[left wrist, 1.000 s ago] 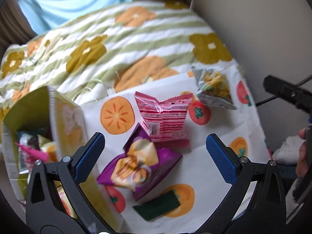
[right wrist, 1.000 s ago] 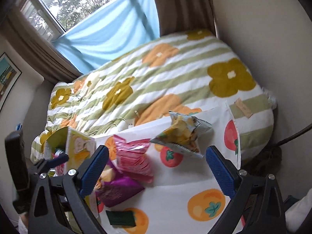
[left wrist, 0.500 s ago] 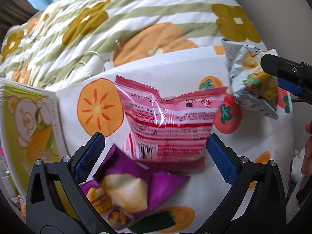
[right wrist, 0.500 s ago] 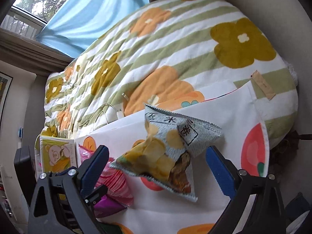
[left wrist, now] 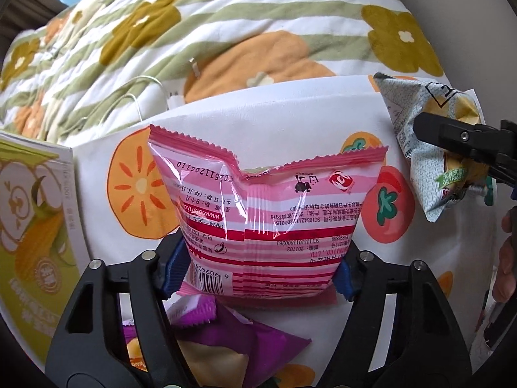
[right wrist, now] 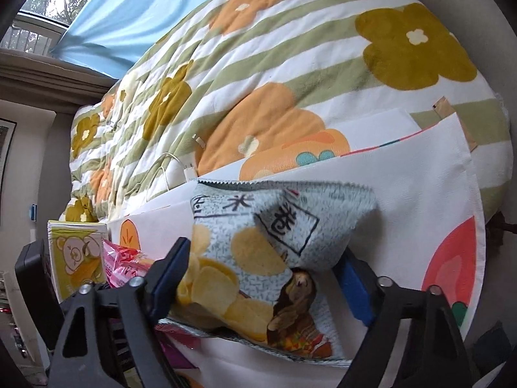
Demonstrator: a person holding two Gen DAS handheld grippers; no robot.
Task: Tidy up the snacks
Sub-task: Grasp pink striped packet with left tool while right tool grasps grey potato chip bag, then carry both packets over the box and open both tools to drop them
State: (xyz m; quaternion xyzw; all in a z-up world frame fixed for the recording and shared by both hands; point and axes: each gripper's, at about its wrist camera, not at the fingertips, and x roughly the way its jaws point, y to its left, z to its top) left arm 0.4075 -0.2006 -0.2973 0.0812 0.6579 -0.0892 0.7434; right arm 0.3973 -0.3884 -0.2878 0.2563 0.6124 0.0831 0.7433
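Observation:
A pink striped snack bag (left wrist: 268,213) lies on a white fruit-print cloth (left wrist: 290,113). My left gripper (left wrist: 258,273) points down over it with its jaws closing, and both blue pads press the bag's lower sides. A grey-blue chip bag (right wrist: 258,258) sits between the blue pads of my right gripper (right wrist: 263,278), whose jaws are also closing and touch the bag on both sides. In the left wrist view the chip bag (left wrist: 416,129) shows at the right edge, with the right gripper's black finger (left wrist: 452,135) across it.
A purple snack bag (left wrist: 261,346) lies just under my left gripper. A yellow-green bear-print box (left wrist: 32,226) stands at the left. Behind the cloth are a flowered striped quilt (left wrist: 226,16) and a white charger cable (left wrist: 142,97). A person's fingers (left wrist: 507,258) show at the right edge.
Both grippers came down onto the cloth, the left over the pink bag, the right over the chip bag. Both pairs of jaws narrowed from wide open onto their bags.

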